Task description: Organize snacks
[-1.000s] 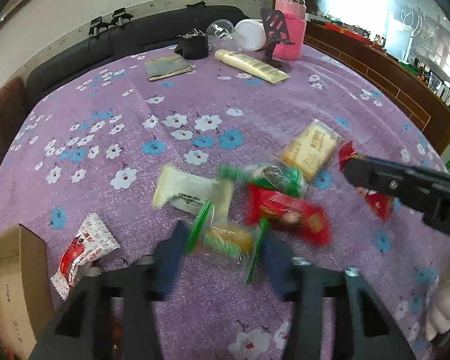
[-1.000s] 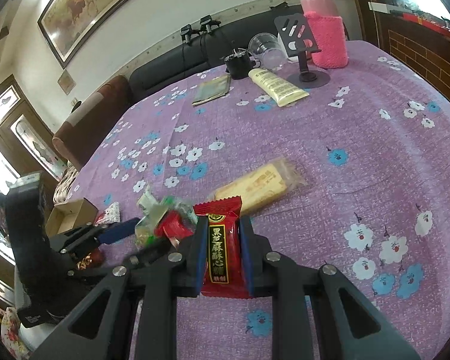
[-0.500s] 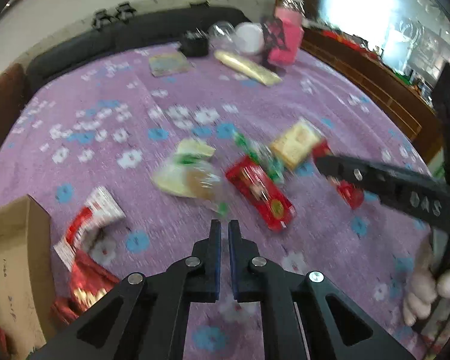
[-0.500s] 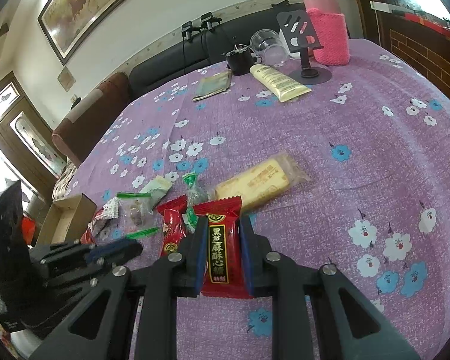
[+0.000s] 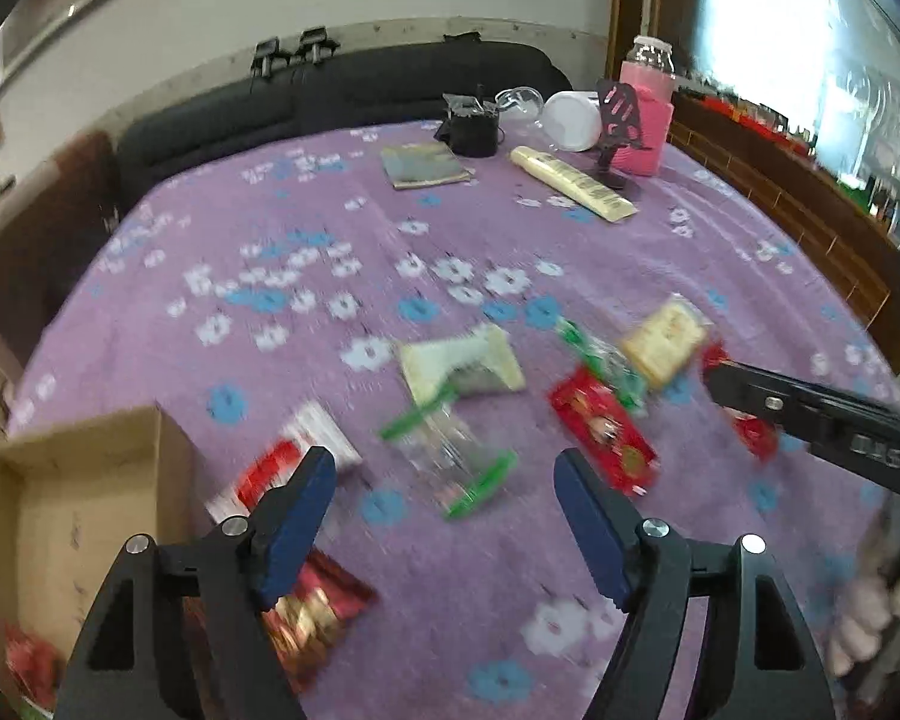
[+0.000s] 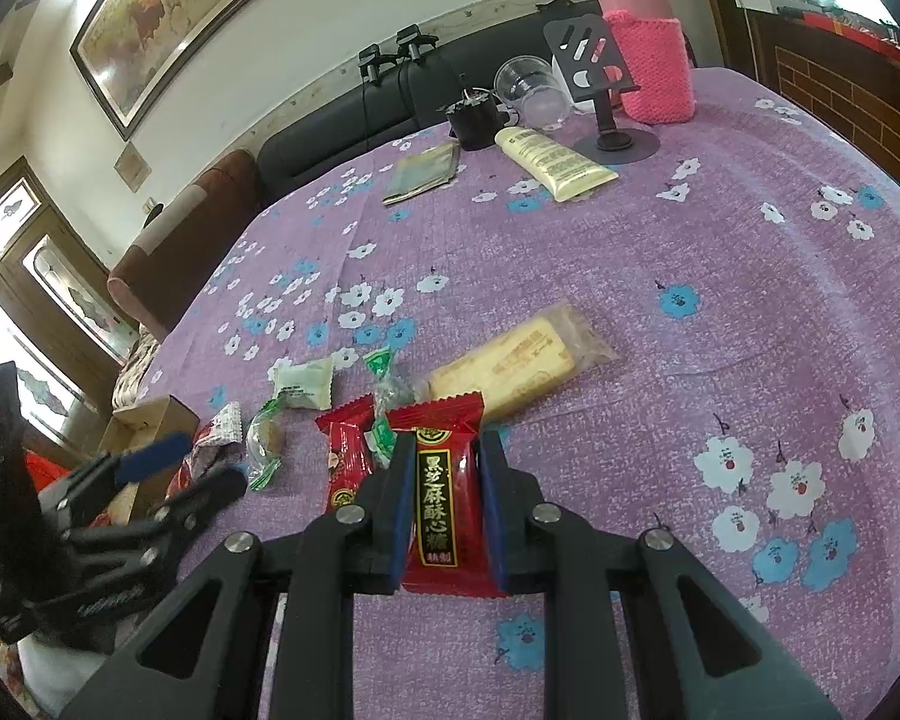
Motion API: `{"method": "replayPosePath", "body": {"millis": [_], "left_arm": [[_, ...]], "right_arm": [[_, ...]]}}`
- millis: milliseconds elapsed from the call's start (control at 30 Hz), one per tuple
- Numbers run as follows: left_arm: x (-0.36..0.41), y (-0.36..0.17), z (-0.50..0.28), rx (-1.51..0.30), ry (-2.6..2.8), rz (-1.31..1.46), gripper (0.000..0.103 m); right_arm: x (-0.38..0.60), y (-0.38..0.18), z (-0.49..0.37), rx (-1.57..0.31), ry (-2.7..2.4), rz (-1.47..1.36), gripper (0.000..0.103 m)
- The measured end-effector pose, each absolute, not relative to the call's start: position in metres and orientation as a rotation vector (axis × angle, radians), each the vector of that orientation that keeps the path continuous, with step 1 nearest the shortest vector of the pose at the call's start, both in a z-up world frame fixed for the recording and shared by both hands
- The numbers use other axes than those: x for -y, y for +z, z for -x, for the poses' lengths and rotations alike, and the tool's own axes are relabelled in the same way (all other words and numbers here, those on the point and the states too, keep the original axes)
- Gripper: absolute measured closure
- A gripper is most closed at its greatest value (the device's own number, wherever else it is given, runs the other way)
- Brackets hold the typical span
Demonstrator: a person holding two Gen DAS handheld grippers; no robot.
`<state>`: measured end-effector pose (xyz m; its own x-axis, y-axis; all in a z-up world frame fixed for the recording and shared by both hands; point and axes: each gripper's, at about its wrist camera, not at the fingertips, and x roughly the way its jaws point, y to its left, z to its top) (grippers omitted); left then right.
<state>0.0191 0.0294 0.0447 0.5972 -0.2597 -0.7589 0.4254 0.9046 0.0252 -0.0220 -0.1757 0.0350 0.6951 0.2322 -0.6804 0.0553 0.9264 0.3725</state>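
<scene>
My right gripper (image 6: 441,480) is shut on a red candy packet with black and gold lettering (image 6: 444,498), held just above the purple flowered cloth. My left gripper (image 5: 444,516) is open and empty, near a clear green-ended candy (image 5: 450,456); it also shows in the right wrist view (image 6: 192,468). Loose snacks lie on the cloth: a pale green packet (image 5: 462,363), a red packet (image 5: 606,432), a yellow biscuit pack (image 5: 663,339) and a red-and-white packet (image 5: 294,462). A cardboard box (image 5: 72,516) stands at the left.
At the far side stand a pink-sleeved bottle (image 6: 645,42), a black phone stand (image 6: 606,90), a cream tube (image 6: 552,162), a booklet (image 6: 423,171), a clear cup (image 6: 531,90) and a black object (image 6: 474,117). A dark sofa lies behind the table.
My left gripper was open around the clear candy, shut empty as it pulled back, and is open again. The clear candy has shifted left. The right gripper keeps its packet.
</scene>
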Motion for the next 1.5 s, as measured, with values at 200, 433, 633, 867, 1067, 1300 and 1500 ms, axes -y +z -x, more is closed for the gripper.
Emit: {"method": "replayPosePath", "body": {"millis": [200,433,633,867,1067,1300,1500], "left_arm": [[-0.012,0.013,-0.040,-0.923,-0.430,-0.273,0.035],[-0.028,0.023,-0.031,-0.904,-0.441,-0.180,0.070],[-0.035,0.038,-0.013,-0.880,-0.470,-0.132,0.086],[-0.055,0.050,0.002,-0.883,-0.485,-0.056,0.086],[-0.079,0.052,0.001,-0.893,-0.463,0.021,0.083],[-0.092,0.052,-0.013,-0.902,-0.464,0.116,0.051],[-0.044,0.034,-0.025,-0.925,-0.494,-0.066,0.046]], "right_arm": [[0.173,0.034,0.022,-0.802,0.106,-0.372,0.084],[0.173,0.033,0.021,-0.806,0.099,-0.367,0.084],[0.169,0.035,0.023,-0.794,0.107,-0.349,0.084],[0.169,0.035,0.024,-0.793,0.100,-0.355,0.084],[0.169,0.035,0.024,-0.794,0.103,-0.357,0.084],[0.168,0.035,0.024,-0.792,0.111,-0.364,0.084],[0.170,0.035,0.024,-0.796,0.124,-0.380,0.084]]}}
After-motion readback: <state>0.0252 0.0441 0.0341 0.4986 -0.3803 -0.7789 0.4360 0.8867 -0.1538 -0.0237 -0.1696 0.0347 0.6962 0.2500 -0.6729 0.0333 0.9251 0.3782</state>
